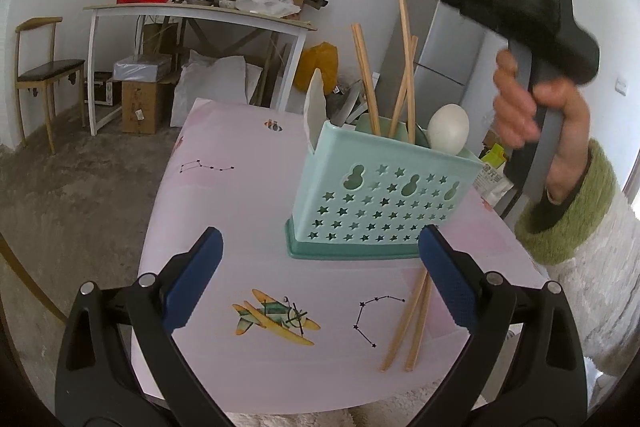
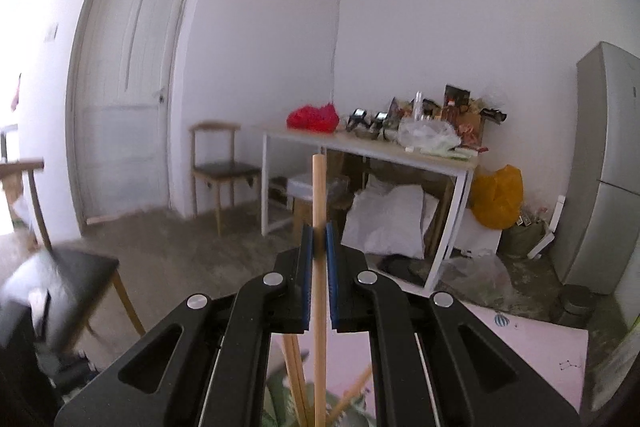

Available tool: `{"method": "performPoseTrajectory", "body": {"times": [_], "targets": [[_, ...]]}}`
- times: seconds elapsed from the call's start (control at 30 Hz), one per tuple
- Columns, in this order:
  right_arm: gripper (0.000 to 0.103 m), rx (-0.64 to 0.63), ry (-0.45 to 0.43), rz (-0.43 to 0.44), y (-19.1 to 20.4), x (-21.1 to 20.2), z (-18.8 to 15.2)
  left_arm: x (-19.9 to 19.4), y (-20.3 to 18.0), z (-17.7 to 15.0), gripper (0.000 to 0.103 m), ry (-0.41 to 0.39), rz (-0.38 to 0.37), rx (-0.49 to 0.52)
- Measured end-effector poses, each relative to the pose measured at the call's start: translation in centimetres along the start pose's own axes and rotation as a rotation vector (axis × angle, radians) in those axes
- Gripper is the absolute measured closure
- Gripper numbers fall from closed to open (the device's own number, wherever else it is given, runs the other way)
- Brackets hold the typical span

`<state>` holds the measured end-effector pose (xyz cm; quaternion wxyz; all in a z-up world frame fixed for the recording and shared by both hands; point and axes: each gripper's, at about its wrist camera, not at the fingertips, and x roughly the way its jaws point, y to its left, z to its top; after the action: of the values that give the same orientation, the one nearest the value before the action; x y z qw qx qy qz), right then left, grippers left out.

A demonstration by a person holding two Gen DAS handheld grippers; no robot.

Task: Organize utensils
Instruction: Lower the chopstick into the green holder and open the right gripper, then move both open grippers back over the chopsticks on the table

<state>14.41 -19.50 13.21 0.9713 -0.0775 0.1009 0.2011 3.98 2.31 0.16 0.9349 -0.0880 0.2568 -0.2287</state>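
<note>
Standing upright between right claw (image 2: 319, 247) pads, chopstick (image 2: 319, 195) clamped

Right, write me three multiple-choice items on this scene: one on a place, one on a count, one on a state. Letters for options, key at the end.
1. Where do the loose chopsticks lie?
A. On the table, in front of the utensil holder
B. On the chair seat
C. Inside the holder

2. How many loose chopsticks lie on the table?
A. None
B. Two
C. Five

3. What state is the right gripper in?
A. Wide open and empty
B. Shut on an upright chopstick
C. Shut on a white spoon

Key:
1 A, the left wrist view shows them flat on the pink cloth, near the teal holder's base.
2 B, a pair lies side by side beside the left gripper.
3 B, the right wrist view shows the blue pads pressing a wooden stick on both sides.
</note>
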Motion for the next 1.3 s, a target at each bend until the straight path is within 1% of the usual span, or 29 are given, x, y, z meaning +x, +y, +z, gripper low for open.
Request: {"method": "performPoseTrajectory", "body": {"times": [0.07, 0.2, 0.23, 0.27, 0.33, 0.4, 0.43, 0.47, 0.53, 0.6, 0.67, 0.7, 0.77, 0.8, 0.9, 0.93, 1.0, 1.1, 1.17, 1.2, 1.23, 1.27, 1.3], "targets": [[0.096, -0.005, 0.045, 0.013, -0.2, 0.2, -1.0, 0.0, 0.0, 0.0, 0.009, -0.001, -0.002, -0.003], [0.094, 0.010, 0.106, -0.013, -1.1, -0.9, -2.5, -0.2, 0.3, -0.1, 0.009, -0.005, -0.002, 0.002], [0.085, 0.028, 0.115, -0.026, -1.7, -1.6, -2.8, -0.2, 0.2, -0.1, 0.009, -0.004, -0.001, 0.005], [0.073, 0.050, 0.113, -0.038, -2.2, -2.3, -2.9, -0.2, 0.2, -0.1, 0.008, -0.002, 0.000, 0.007], [0.064, 0.100, 0.090, -0.059, -3.4, -4.2, -3.2, -0.1, 0.3, -0.2, 0.008, 0.005, 0.002, 0.008], [0.061, 0.143, 0.072, -0.086, -4.4, -6.2, -3.4, 0.0, 0.2, -0.2, 0.008, 0.011, -0.001, 0.006], [0.059, 0.180, 0.057, -0.104, -5.2, -7.8, -3.5, 0.1, 0.2, -0.3, 0.009, 0.012, -0.005, 0.007], [0.057, 0.204, 0.049, -0.109, -5.7, -8.5, -3.6, 0.1, 0.1, -0.2, 0.008, 0.013, -0.007, 0.008], [0.055, 0.284, 0.031, -0.127, -7.0, -10.8, -4.1, 0.2, -0.2, -0.2, 0.008, 0.013, -0.009, 0.017], [0.054, 0.372, 0.025, -0.145, -8.2, -12.8, -5.0, 0.3, -0.6, -0.3, 0.009, 0.016, -0.008, 0.036], [0.052, 0.453, 0.042, -0.177, -9.1, -14.0, -6.3, 0.6, -1.0, -0.5, 0.008, 0.027, -0.004, 0.054], [0.052, 0.495, 0.068, -0.202, -9.5, -14.3, -7.3, 0.8, -1.1, -0.5, 0.008, 0.034, 0.001, 0.063], [0.052, 0.567, 0.127, -0.224, -9.9, -14.2, -9.4, 1.5, -1.7, -0.8, 0.009, 0.069, 0.034, 0.092], [0.052, 0.621, 0.184, -0.229, -10.0, -13.8, -11.1, 1.7, -1.8, -0.9, 0.009, 0.080, 0.046, 0.103], [0.052, 0.745, 0.301, -0.204, -9.7, -12.2, -15.1, 2.8, -2.3, -1.6, 0.009, 0.131, 0.076, 0.132], [0.052, 0.796, 0.361, -0.182, -9.3, -11.2, -17.0, 3.0, -2.3, -1.7, 0.009, 0.144, 0.081, 0.133], [0.053, 0.840, 0.442, -0.163, -8.3, -9.9, -19.4, 3.3, -2.1, -2.1, 0.009, 0.169, 0.079, 0.132], [0.054, 0.835, 0.565, -0.160, -6.2, -7.2, -21.8, 3.4, -1.8, -2.7, 0.009, 0.185, 0.072, 0.126], [0.058, 0.825, 0.617, -0.176, -5.4, -6.1, -22.8, 3.5, -1.9, -2.9, 0.015, 0.190, 0.068, 0.132], [0.059, 0.819, 0.636, -0.181, -5.1, -5.6, -23.2, 3.5, -2.0, -3.0, 0.023, 0.192, 0.066, 0.136], [0.062, 0.812, 0.649, -0.192, -5.0, -5.2, -23.4, 3.5, -2.1, -3.1, 0.029, 0.199, 0.066, 0.141], [0.063, 0.802, 0.659, -0.206, -4.8, -4.9, -23.6, 3.6, -2.2, -3.3, 0.033, 0.208, 0.063, 0.144], [0.064, 0.797, 0.662, -0.208, -4.5, -4.9, -23.6, 3.8, -2.3, -3.4, 0.041, 0.216, 0.053, 0.147]]}}
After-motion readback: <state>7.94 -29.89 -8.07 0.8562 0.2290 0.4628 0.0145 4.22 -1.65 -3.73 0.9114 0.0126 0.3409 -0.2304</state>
